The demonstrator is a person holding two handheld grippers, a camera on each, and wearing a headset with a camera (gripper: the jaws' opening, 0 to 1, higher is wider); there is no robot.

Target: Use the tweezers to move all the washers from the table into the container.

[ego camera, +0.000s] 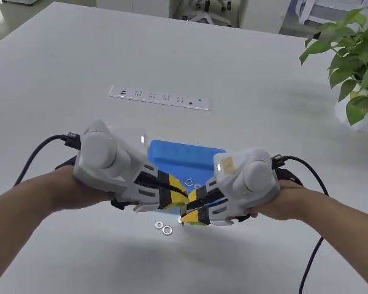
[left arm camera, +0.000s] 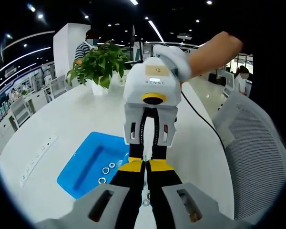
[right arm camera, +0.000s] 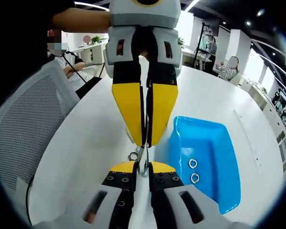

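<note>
Washer [right arm camera: 133,156] lies beside tweezers [right arm camera: 144,143] tip, just off right gripper's [right arm camera: 144,168] fingers [right arm camera: 164,168].

The table [ego camera: 61,73] is white, smooth and matt, with only a faint sheen. The container [right arm camera: 214,143] is bright blue plastic, smooth and slightly glossy. The washers [ego camera: 166,230] are bare silvery metal and shiny. The tweezers [right arm camera: 144,155] are thin bright metal. The left hand-held gripper [left arm camera: 146,167] and the right hand-held gripper [right arm camera: 144,168] have pale grey matt plastic housings, black jaws and dull yellow tip pads. The power strip [ego camera: 159,98] is white plastic. The cable [ego camera: 37,156] is black and looks rubbery. The chair back [left arm camera: 257,143] is grey woven mesh. The plant [ego camera: 349,55] has lightly glossy green leaves.
</note>
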